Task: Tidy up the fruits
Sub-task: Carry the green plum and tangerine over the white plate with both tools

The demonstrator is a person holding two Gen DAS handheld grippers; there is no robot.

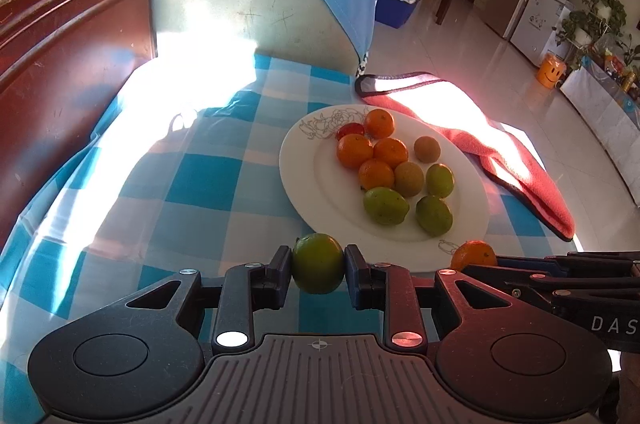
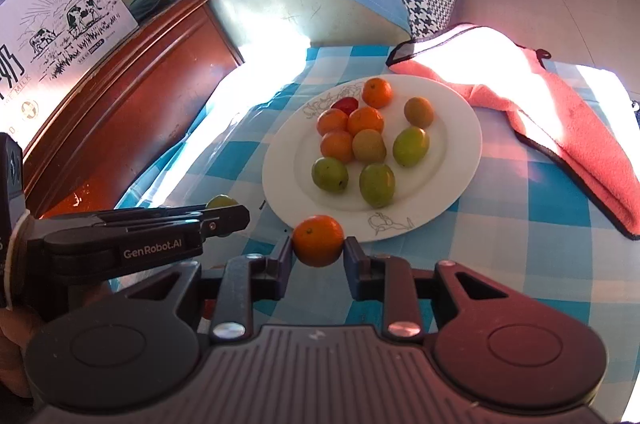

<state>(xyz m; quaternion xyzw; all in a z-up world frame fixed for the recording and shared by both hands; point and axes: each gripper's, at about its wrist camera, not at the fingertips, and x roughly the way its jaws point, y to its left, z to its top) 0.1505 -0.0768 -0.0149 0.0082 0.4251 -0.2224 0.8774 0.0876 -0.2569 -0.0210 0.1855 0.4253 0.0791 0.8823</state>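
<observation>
A white plate (image 1: pixel 304 176) (image 2: pixel 460 128) on the blue checked cloth holds several small oranges (image 1: pixel 354 151), green fruits (image 1: pixel 385 206), two brownish fruits and a red one (image 1: pixel 349 130). My left gripper (image 1: pixel 318 264) is shut on a green fruit (image 1: pixel 318 262), just short of the plate's near rim. My right gripper (image 2: pixel 318 242) is shut on a small orange (image 2: pixel 318 240) at the plate's near edge. The same orange (image 1: pixel 473 256) shows at the right in the left wrist view. In the right wrist view the left gripper's green fruit (image 2: pixel 221 202) peeks out at the left.
A crumpled pink cloth (image 1: pixel 500 160) (image 2: pixel 560 112) lies right of the plate. A dark wooden furniture edge (image 1: pixel 60 64) borders the table on the left, and a blue-covered seat back (image 1: pixel 260 4) stands behind. Beyond the table's right edge is tiled floor.
</observation>
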